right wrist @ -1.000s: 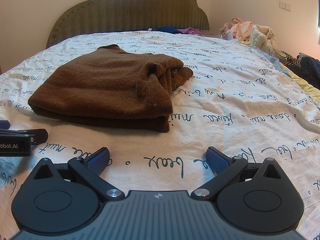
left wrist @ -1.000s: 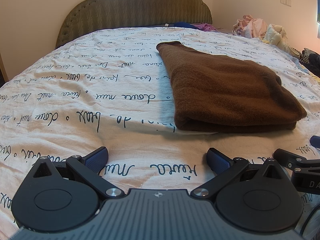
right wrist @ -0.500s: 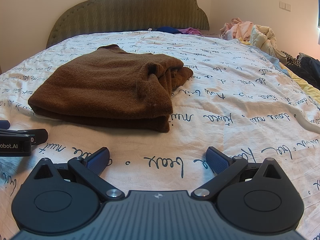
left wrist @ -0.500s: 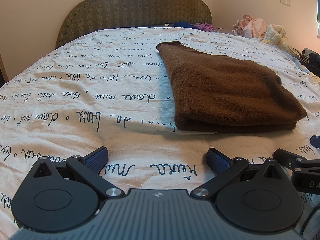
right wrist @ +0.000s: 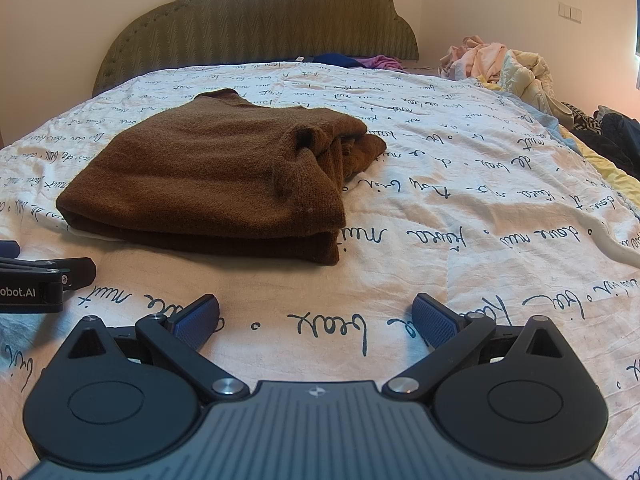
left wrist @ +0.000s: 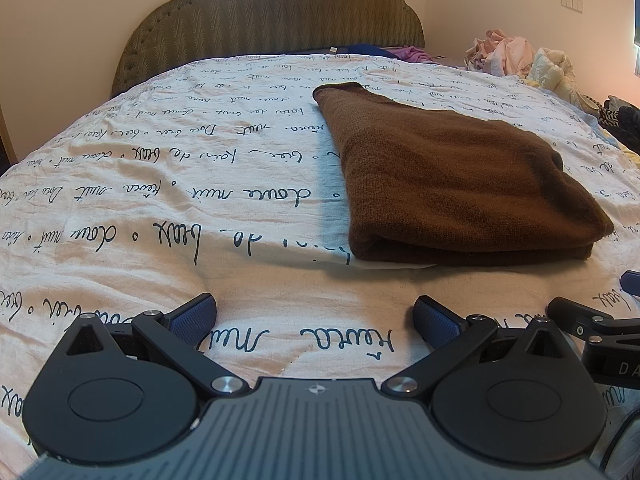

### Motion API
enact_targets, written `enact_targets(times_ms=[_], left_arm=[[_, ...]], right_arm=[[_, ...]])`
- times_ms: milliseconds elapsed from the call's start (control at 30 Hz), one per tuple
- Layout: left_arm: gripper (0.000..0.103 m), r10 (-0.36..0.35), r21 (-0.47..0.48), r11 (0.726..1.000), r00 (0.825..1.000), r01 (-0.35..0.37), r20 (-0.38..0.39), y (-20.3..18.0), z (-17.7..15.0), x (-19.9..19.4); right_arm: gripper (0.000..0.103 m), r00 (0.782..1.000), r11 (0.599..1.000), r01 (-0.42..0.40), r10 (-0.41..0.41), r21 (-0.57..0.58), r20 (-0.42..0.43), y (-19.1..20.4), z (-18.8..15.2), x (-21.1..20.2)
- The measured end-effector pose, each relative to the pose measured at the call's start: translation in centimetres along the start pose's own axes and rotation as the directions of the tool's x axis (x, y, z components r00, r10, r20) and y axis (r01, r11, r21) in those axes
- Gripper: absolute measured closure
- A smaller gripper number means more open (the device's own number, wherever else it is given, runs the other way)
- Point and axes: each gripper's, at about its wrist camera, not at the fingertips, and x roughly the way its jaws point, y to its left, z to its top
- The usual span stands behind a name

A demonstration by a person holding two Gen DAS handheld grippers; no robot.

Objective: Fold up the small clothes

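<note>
A brown knitted garment (left wrist: pixel 452 176) lies folded in a flat stack on the bed, ahead and to the right in the left wrist view. In the right wrist view the garment (right wrist: pixel 216 176) lies ahead and to the left, with bunched folds at its right end. My left gripper (left wrist: pixel 316 316) is open and empty, low over the sheet short of the garment. My right gripper (right wrist: pixel 316 316) is open and empty, also short of the garment. Each gripper shows at the edge of the other's view.
The bed has a white sheet (left wrist: pixel 160 208) printed with dark handwriting and a green padded headboard (right wrist: pixel 256 20). A heap of pale clothes (right wrist: pixel 504 64) lies at the far right, with dark items (right wrist: pixel 616 136) beside it. Blue and purple cloth (right wrist: pixel 360 60) lies by the headboard.
</note>
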Motion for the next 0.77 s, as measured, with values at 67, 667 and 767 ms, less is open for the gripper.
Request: enact_targets(times_ms=[67,667,767], left_arm=[[0.0,0.0,0.0,1.0,1.0,0.0,0.0,0.02,0.0,0.01],[0.0,0.003,0.002,1.0,1.0,-0.003,0.001,0.0,0.01,0.0],[0.0,0.003,0.002,1.0,1.0,-0.003,0.001,-0.01,0.01,0.0]], right_arm=[[0.0,1.0,1.0,0.0,0.0,0.0,0.0,0.0,0.0,0.0],[0.0,1.0,1.0,0.0,0.0,0.0,0.0,0.0,0.0,-0.01],[0.0,1.0,1.0,0.0,0.0,0.0,0.0,-0.02,0.01,0.0]])
